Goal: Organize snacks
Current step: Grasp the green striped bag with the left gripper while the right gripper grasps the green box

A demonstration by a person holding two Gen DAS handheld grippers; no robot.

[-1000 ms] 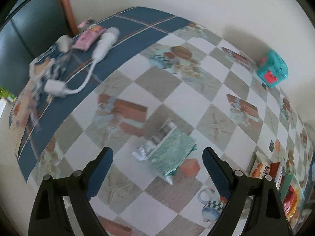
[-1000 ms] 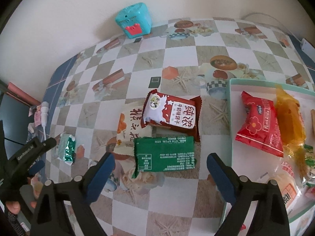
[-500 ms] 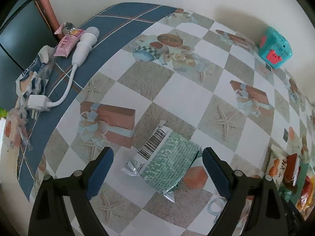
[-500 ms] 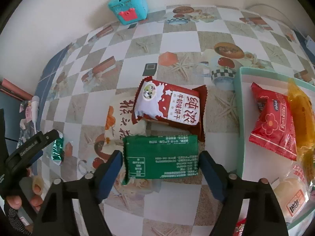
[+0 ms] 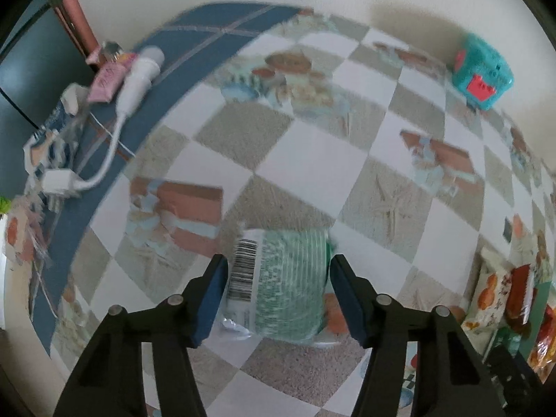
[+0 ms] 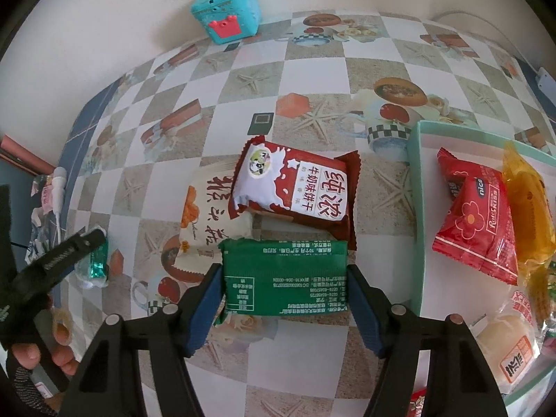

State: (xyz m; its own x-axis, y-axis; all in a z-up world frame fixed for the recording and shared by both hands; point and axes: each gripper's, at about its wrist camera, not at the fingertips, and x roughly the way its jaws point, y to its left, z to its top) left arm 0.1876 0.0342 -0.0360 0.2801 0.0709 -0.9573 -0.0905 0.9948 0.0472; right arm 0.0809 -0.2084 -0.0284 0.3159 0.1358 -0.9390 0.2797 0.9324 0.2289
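Observation:
A pale green snack packet (image 5: 288, 288) with a barcode lies on the checked tablecloth. My left gripper (image 5: 278, 271) straddles it; its jaws are closing and the blue pads touch both sides. In the right wrist view a dark green packet (image 6: 288, 264) lies flat between the closing jaws of my right gripper (image 6: 285, 281), pads against its two short ends. Just behind it lie a maroon milk-biscuit packet (image 6: 295, 187) and a cream packet (image 6: 208, 215). At the right stands a mint tray (image 6: 417, 208) holding a red packet (image 6: 476, 219) and other snacks.
A teal toy box (image 6: 226, 10) stands by the wall. On the blue border at the left lie a white charger with its cable (image 5: 114, 128) and a pink tube (image 5: 107, 80). A hand (image 6: 38, 347) holds the left gripper at the right view's lower left.
Both grippers went from wide open to narrowed around their packets. The left one sank toward the pale green packet and rolled; the right one came down a little over the dark green packet.

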